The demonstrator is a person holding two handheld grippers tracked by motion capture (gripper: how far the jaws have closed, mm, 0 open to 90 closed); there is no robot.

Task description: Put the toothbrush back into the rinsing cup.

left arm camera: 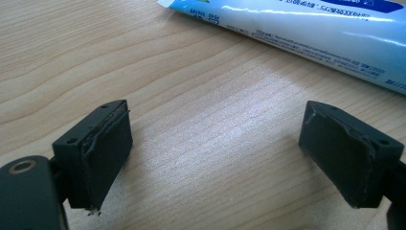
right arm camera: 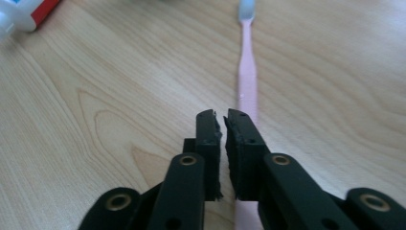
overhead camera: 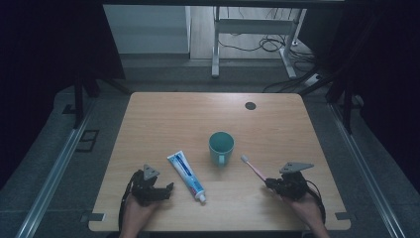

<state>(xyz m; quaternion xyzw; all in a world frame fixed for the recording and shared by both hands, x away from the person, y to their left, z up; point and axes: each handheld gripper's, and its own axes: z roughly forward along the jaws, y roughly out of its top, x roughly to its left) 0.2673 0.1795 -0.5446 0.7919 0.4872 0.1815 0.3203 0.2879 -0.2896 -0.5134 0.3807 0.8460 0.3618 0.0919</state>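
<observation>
A pink toothbrush [overhead camera: 252, 167] with a white head lies on the wooden table [overhead camera: 163, 119], right of a teal cup [overhead camera: 221, 146]. My right gripper [overhead camera: 269, 183] rests low over the handle end. In the right gripper view its jaws [right arm camera: 223, 117] are a narrow slit apart with nothing between them, and the toothbrush [right arm camera: 248, 76] runs under the right-hand jaw. A blue and white toothpaste tube [overhead camera: 186, 174] lies left of the cup. My left gripper [overhead camera: 161, 187] stands open just left of the tube. In the left gripper view the wide-apart jaws [left arm camera: 215, 158] hold only bare table, with the tube [left arm camera: 311, 33] beyond them.
A dark round cable port [overhead camera: 250, 105] sits near the table's far right. The tube's red and white cap end [right arm camera: 24, 12] shows at the top left of the right gripper view. A white desk frame [overhead camera: 216, 44] and cables stand on the floor beyond the table.
</observation>
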